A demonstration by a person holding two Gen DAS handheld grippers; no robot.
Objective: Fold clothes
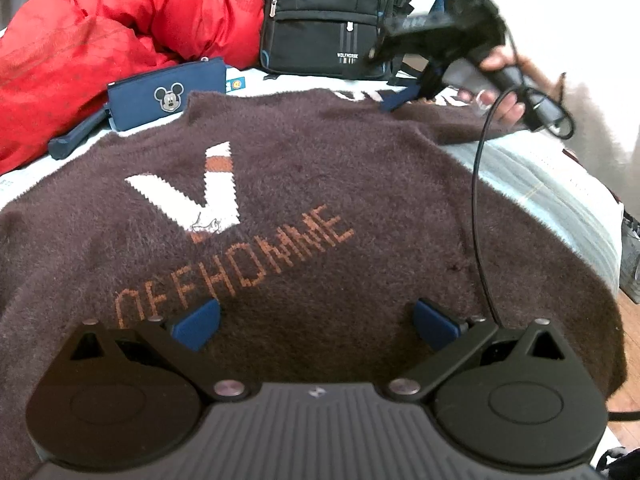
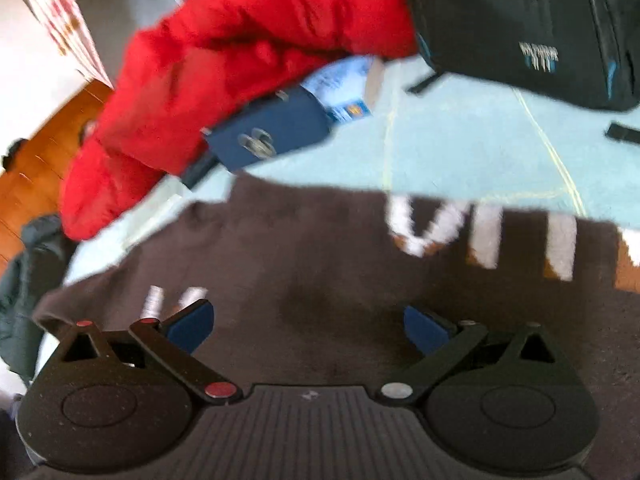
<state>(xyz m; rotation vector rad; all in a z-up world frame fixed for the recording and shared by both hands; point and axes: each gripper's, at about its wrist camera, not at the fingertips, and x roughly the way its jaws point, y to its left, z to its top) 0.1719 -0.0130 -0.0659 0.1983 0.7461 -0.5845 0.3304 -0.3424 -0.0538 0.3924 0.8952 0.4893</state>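
Brown sweater (image 1: pixel 304 216) spread flat on bed (image 1: pixel 532 184), long axis running away from left gripper (image 1: pixel 316 322). Both sets of fingers spread wide, grasping nothing. Right gripper (image 2: pixel 308 326) nearer far sleeve; left poised over hem.

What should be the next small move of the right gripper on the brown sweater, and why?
Probably lower the right gripper onto the far sleeve edge and close. Its jaws stand wide open with nothing between them, above the brown sweater, which lies flat and unfolded on the bed. The left gripper is open too, holding nothing.
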